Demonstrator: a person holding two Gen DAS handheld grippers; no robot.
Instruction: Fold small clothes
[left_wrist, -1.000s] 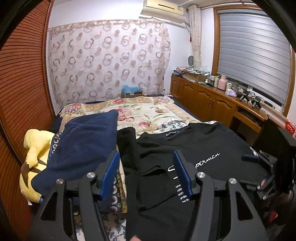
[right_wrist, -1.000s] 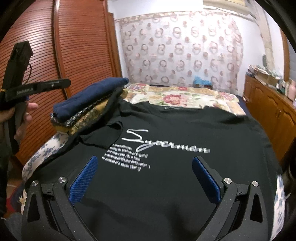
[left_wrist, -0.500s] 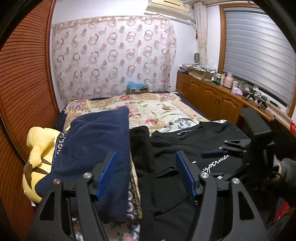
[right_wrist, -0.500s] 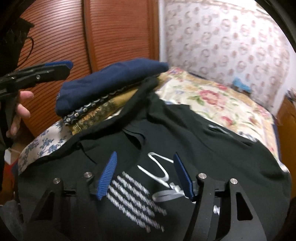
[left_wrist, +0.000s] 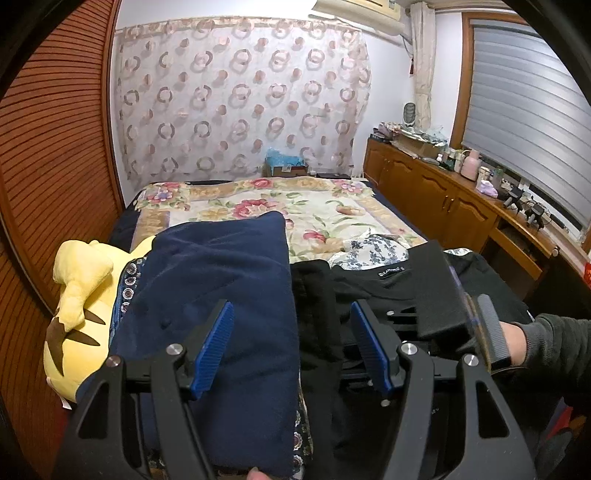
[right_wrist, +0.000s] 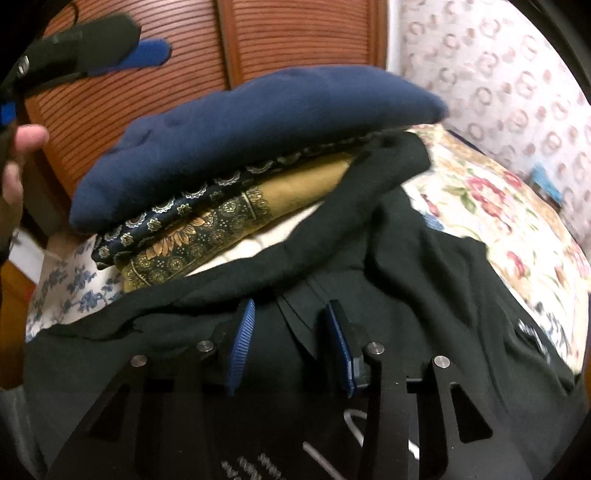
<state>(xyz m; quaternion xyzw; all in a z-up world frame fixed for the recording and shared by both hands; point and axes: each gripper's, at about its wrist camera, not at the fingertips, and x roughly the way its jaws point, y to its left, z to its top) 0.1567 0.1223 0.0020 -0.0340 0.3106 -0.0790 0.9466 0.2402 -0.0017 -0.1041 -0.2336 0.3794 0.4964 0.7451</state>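
I count one black T-shirt (right_wrist: 424, 280) spread across the near end of the bed (left_wrist: 314, 214), and beside it one stack of three folded pieces: a navy garment (right_wrist: 240, 136) on top, a dark patterned cloth (right_wrist: 192, 206) under it, and a mustard sunflower-print cloth (right_wrist: 229, 221) at the bottom. One yellow plush toy (left_wrist: 77, 295) lies against the far side of that stack, next to the wooden slatted wall. I am working two tongs. My left gripper (left_wrist: 291, 347) hangs with its jaws well apart and released, straddling the edge where the navy garment meets the black shirt's sleeve; nothing is between its blue pads. My right gripper (right_wrist: 290, 343) points down at the shirt near a raised fold by the sleeve seam. Its jaws have just been closing to a narrow gap, with the fold between them, though I cannot see the pads pressing cloth yet.
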